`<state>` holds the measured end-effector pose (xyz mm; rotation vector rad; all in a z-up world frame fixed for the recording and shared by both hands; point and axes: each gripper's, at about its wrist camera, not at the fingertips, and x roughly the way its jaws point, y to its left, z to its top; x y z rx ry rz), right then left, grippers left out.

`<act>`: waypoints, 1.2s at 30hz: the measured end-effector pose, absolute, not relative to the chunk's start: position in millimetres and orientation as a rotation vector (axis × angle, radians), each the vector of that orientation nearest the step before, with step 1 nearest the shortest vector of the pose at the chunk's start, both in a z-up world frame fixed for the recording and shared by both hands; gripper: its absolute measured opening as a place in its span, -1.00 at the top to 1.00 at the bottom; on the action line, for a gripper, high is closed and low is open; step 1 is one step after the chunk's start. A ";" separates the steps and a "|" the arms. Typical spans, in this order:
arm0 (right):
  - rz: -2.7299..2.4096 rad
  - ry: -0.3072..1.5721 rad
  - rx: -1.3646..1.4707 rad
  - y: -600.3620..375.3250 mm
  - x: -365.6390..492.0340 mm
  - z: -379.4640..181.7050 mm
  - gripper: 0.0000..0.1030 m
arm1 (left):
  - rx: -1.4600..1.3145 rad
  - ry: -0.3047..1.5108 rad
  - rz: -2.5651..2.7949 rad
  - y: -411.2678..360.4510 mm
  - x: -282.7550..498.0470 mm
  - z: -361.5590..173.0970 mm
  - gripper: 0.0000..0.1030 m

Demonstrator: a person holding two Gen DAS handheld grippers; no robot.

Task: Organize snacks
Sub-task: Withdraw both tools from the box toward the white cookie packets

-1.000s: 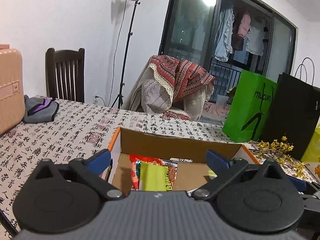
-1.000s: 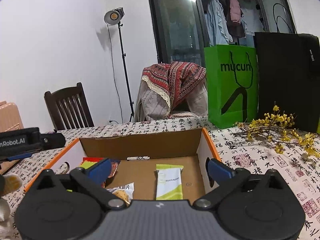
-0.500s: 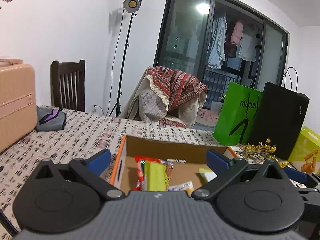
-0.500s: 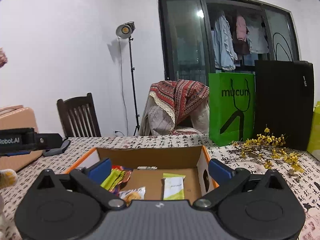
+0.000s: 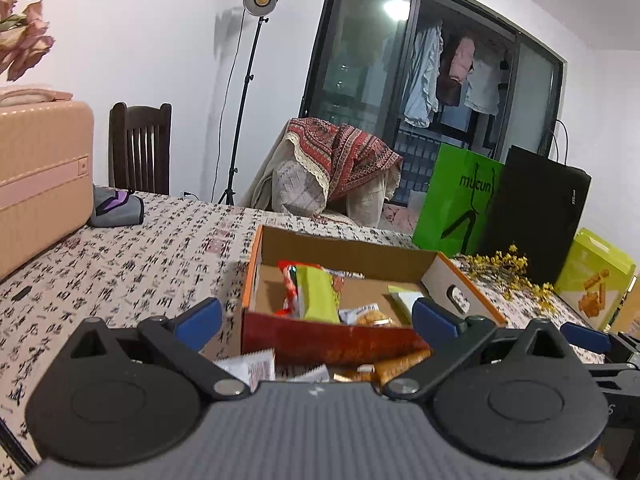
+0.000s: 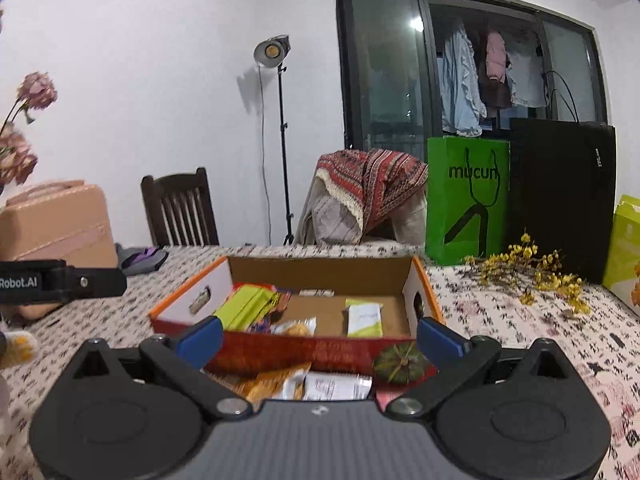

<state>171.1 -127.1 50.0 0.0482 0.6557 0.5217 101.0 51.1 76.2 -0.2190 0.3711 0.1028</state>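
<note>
Box (image 6: 320,350) – ahead of both jaws | jaws wide, empty – loose packets (image 6: 336,386) nearer

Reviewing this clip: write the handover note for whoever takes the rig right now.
Left gripper: open, empty. Right gripper: open, empty.
Cardboard box sits on the table ahead of both. Already inside: lime-green packet, white-and-green bar, small crisp bag.
Left: loose packets and a small green pumpkin-like item lie on the table in front of the box's near wall. Probably box these next.
</note>
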 end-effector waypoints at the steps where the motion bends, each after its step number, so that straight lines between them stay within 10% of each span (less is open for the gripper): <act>1: 0.526 0.665 0.048 -128.7 167.2 47.7 -1.00 | -0.218 0.373 0.100 51.3 96.4 73.8 -1.00; 36: 0.542 0.866 -0.040 -130.3 124.0 -0.2 -1.00 | -0.285 0.489 0.126 93.5 42.3 5.4 -1.00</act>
